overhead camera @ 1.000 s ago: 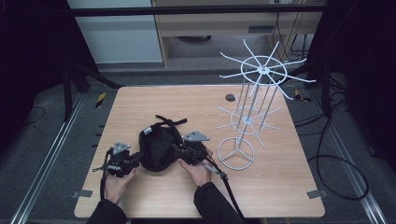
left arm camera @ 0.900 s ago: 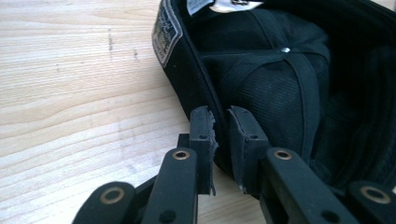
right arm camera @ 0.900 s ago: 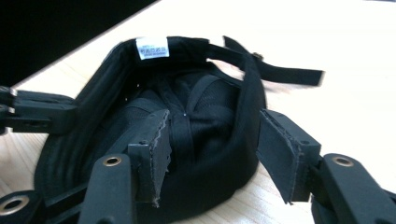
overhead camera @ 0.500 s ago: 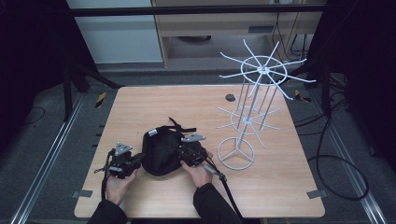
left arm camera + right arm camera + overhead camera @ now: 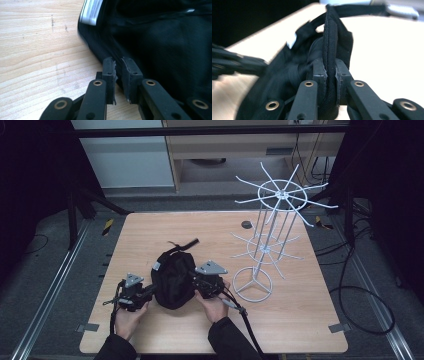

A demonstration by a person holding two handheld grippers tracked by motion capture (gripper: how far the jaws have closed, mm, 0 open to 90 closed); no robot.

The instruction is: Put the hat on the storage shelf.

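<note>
Black bag [image 5: 172,279] sits lower-centre of the high view, on the wooden table [image 5: 300,310], w/ a gripper on either side. Left gripper [image 5: 134,292] is at the bag's left edge, lower left of frame; right gripper [image 5: 207,281] at its right edge, just left of the white wire rack [image 5: 265,250].

Left gripper view: jaws narrow, pinching a thin fold of the bag's edge [image 5: 119,65] at frame centre. Fabric runs between the pads, so it looks clamped, tho the grip is shallow. Silver tag [image 5: 91,11] shows upper centre of that view.

Right gripper view: jaws closed on a thick stitched band [image 5: 330,50] of the bag, which stands up vertically between the pads, mid frame. Firm hold by the look of it.

Progress, as a guess: both grips are made, bag resting on the table or barely off it, bunched up. A strap loop [image 5: 182,243] sticks out at its top. If the aim is hanging it on the rack, then that's all left: lift, carry right, get a loop over one of the arms [image 5: 250,182]. None of the arms carries anything. So early stage: grasp done, transfer & hang not.
</note>
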